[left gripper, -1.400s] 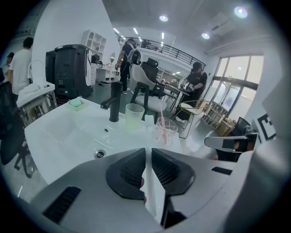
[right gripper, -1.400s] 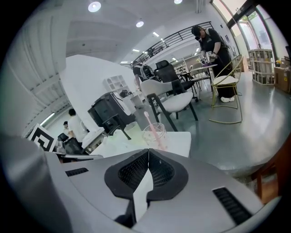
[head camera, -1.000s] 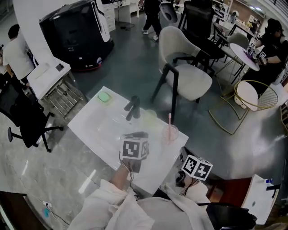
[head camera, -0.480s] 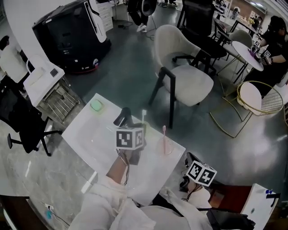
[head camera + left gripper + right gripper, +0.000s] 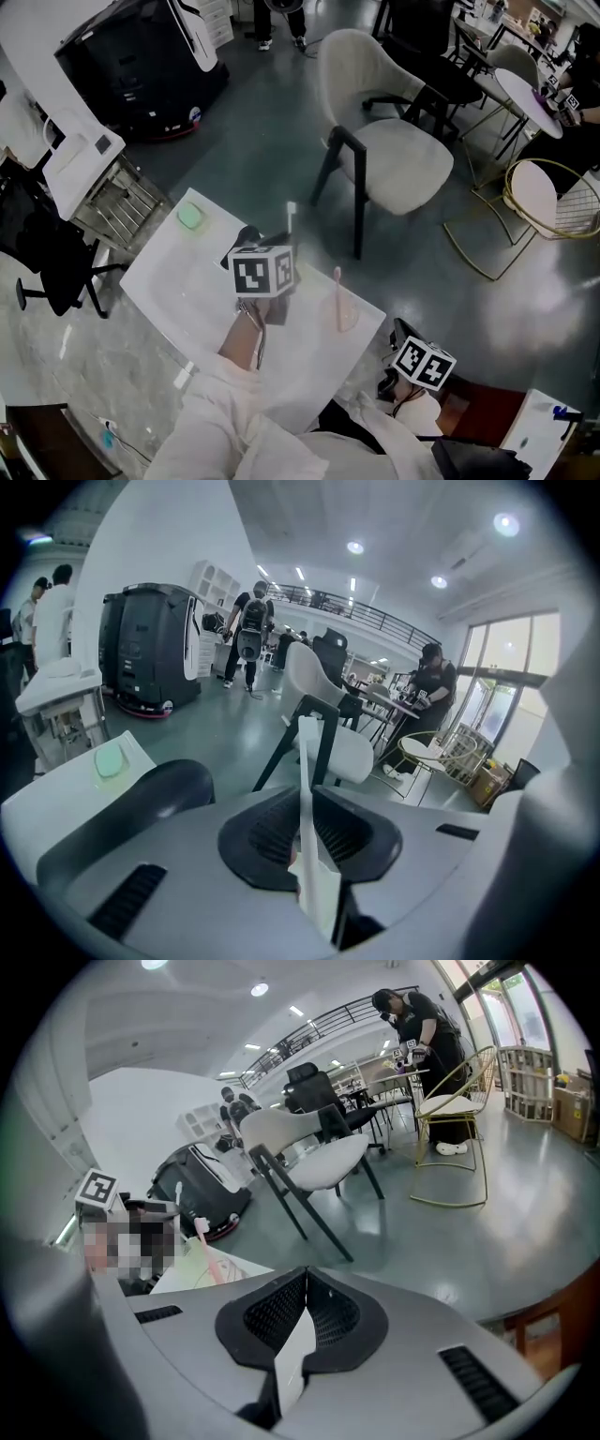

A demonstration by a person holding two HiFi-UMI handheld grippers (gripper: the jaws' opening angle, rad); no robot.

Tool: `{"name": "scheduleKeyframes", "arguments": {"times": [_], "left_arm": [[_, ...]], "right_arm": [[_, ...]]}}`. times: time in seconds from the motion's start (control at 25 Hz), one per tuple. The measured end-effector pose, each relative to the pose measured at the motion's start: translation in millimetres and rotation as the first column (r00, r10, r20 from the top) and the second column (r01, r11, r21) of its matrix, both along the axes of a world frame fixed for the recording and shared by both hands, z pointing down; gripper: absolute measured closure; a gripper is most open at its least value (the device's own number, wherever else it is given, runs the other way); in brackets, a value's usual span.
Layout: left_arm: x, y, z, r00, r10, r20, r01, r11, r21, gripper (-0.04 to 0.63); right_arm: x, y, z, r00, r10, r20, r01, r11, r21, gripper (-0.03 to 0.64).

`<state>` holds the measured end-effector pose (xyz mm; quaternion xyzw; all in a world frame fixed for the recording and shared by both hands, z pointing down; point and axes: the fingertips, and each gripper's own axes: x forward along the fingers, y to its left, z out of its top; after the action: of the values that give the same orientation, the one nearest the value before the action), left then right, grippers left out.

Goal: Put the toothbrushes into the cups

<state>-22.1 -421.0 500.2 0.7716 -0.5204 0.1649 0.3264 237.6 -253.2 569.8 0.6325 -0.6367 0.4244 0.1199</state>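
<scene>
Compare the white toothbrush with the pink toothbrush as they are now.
The white toothbrush is clamped in the left gripper; the pink toothbrush stands in a cup, held by nothing. The colours differ: the first toothbrush is white, the second pink. Both point head-up.

Your left tongs (image 5: 265, 244) hold a toothbrush (image 5: 290, 220) over the surface (image 5: 159, 281). Right of them stands the cup (image 5: 345, 317) holding a second toothbrush (image 5: 337, 281). Your right tongs (image 5: 302, 1312) are beyond the near-right edge.

We look steeply down from the head onto the tabletop (image 5: 159, 281); left tool (image 5: 305, 832) and right tool (image 5: 302, 1321) cameras face outward, sharing the white chair (image 5: 352, 752).
</scene>
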Motion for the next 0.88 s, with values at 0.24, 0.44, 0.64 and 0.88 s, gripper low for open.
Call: {"name": "scheduleKeyframes", "arguments": {"times": [0.24, 0.44, 0.64, 0.88], "left_arm": [[-2, -6, 13, 1.0, -0.017, 0.009, 0.017, 1.0, -0.005, 0.548], [-4, -1, 22, 0.999, -0.016, 0.052, 0.017, 1.0, -0.021, 0.548], [-3, 10, 24, 0.998, 0.002, 0.058, -0.001, 0.999, -0.032, 0.548], [-2, 27, 33, 0.997, 0.022, 0.074, -0.015, 0.996, -0.091, 0.545]], "right_arm": [[1, -9, 9, 1.0, -0.006, 0.003, 0.006, 1.0, -0.013, 0.593], [2, -10, 12, 1.0, -0.003, 0.013, 0.004, 1.0, -0.024, 0.592], [-3, -11, 12, 1.0, -0.003, 0.004, 0.004, 1.0, -0.023, 0.592], [-12, -8, 12, 1.0, -0.008, 0.01, 0.009, 1.0, -0.017, 0.593]]}}
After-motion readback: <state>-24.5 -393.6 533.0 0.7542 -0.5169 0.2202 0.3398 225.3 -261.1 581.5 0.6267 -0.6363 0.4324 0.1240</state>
